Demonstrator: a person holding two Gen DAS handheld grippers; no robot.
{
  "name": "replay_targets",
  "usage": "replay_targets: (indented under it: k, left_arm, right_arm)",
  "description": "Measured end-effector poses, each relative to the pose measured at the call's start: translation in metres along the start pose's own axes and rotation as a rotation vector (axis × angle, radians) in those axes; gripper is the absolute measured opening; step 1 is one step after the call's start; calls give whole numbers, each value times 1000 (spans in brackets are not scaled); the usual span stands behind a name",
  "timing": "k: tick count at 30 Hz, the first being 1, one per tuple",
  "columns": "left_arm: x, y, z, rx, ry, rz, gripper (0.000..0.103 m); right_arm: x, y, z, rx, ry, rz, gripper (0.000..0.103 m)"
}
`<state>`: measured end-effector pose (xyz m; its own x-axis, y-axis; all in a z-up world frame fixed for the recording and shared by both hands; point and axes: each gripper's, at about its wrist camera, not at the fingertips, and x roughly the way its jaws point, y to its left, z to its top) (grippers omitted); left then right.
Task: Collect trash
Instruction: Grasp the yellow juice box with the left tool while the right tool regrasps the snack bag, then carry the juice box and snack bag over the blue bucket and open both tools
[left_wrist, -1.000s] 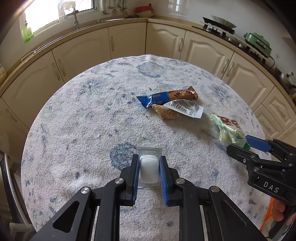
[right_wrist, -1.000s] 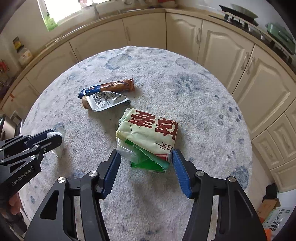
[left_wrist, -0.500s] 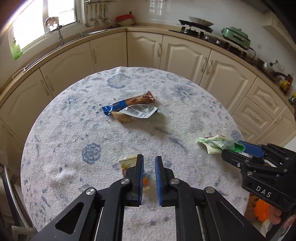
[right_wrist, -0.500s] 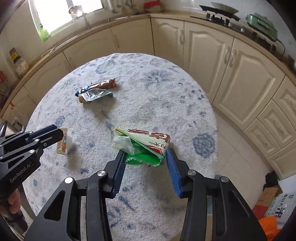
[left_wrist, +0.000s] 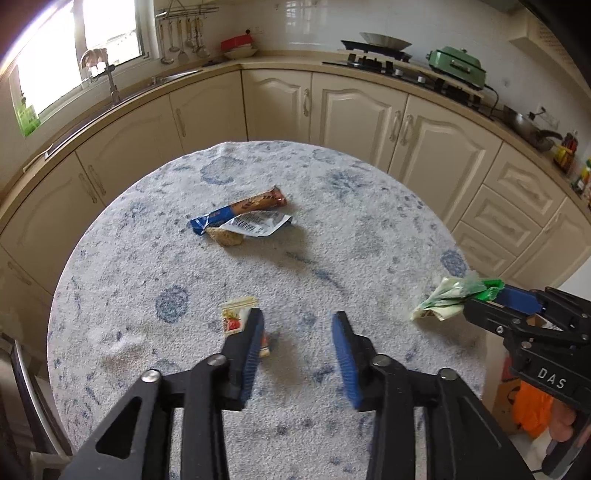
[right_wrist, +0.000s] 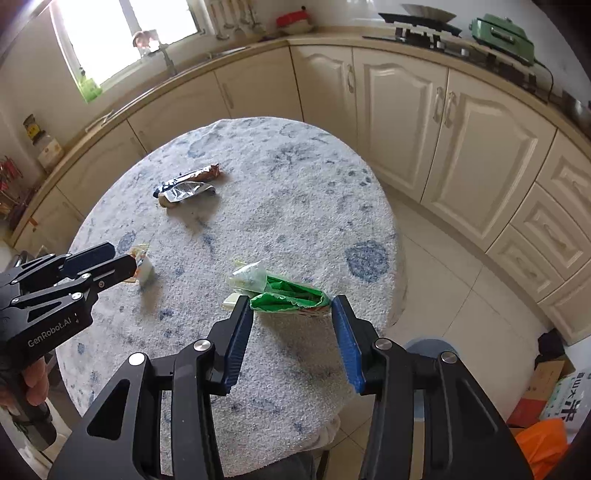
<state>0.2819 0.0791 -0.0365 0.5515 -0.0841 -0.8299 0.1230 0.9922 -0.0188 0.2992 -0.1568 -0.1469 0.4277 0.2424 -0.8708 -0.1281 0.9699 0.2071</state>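
Scene: round surface (left_wrist: 369, 236) under a speckled blue-and-white cloth, in a kitchen with cream cabinets.
Left claw (left_wrist: 297, 345): jaws wide apart, nothing between them; raised above the cloth, pointing toward 12 o'clock.
Small sachet (left_wrist: 236, 319): lies on the cloth at about 10 o'clock from the left claw's midpoint, just outside the left finger, which hides its near end. In the right wrist view a small white piece (right_wrist: 144, 271) shows just past the left claw's tip; whether it touches the tip cannot be told.
Right claw (right_wrist: 291, 338): jaws spread wide; in this view the green-and-white wrapper (right_wrist: 284, 295) sits just ahead of the fingertips, at 12 o'clock.
Wrapper grip: in the left wrist view the wrapper (left_wrist: 448, 299) juts from the right claw's tip near the surface's 4 o'clock rim. Firm contact is not shown; judged loose or unheld.
Wrapper long axis: runs across the jaw gap, 9 to 3 o'clock.
Snack bar wrapper (left_wrist: 240, 210): at 11 o'clock from the left claw, well apart, touching a torn barcoded wrapper (left_wrist: 258, 225) and a crumbly food scrap (left_wrist: 229, 238).
Nearer claw: left for the sachet and the far cluster; right for the green wrapper.
Key relation: judged, the left claw needs a shift toward 9 o'clock to straddle the sachet.
Floor: an orange bag (right_wrist: 543, 443) lies at 4 o'clock; its role is unclear.
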Motion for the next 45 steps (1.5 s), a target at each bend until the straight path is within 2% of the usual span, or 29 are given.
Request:
replay_targets:
  k: [1, 4, 6, 7, 9, 11, 13, 16, 18, 20, 21, 22, 23, 24, 25, 36, 45]
  left_arm:
    - [5, 3, -1, -12, 9, 9, 53]
    - [21, 15, -6, -50, 47, 25, 56]
    - [32, 23, -7, -78, 72, 22, 62]
    - [38, 25, -7, -95, 78, 21, 66]
    - [49, 31, -7, -121, 90, 18, 67]
    - [60, 36, -6, -145, 104, 7, 68]
    - [70, 39, -5, -161, 110, -1, 69]
    - [77, 38, -4, -147, 69, 7, 72]
    - [80, 38, -5, -152, 38, 18, 68]
    - [82, 38, -6, -149, 6, 70, 39]
    - [83, 38, -7, -145, -6, 80, 35]
    - [83, 39, -8, -149, -7, 58, 25]
    - [84, 39, -8, -153, -4, 50, 25]
    - [84, 39, -8, -150, -1, 48, 25]
    - [85, 39, -8, -148, 0, 46, 24]
    - [76, 31, -8, -114, 19, 44, 24]
    - [54, -5, -5, -52, -10, 15, 24]
  right_arm:
    - [5, -1, 0, 4, 13, -6, 46]
    - [28, 0, -2, 7, 66, -25, 46]
    - [46, 2, -1, 7, 100, -26, 48]
    - [51, 3, 0, 4, 89, -36, 49]
    - [53, 7, 5, -12, 50, -70, 67]
    - [59, 4, 10, 10, 51, -66, 82]
    - [63, 2, 15, 23, 38, -73, 86]
    - [70, 2, 22, 13, 25, -132, 91]
    - [77, 2, 26, 16, 11, -139, 102]
    - [84, 5, 30, 0, -7, -173, 103]
    - [88, 8, 31, -16, -13, -198, 103]
    - [90, 10, 32, -26, -34, -192, 103]
    - [91, 11, 33, -34, -51, -191, 101]
    - [90, 13, 32, -51, -72, -180, 86]
    - [87, 17, 31, -80, -91, -154, 79]
    - [73, 16, 20, -60, -60, -128, 76]
    - [40, -2, 9, -19, -93, -136, 76]
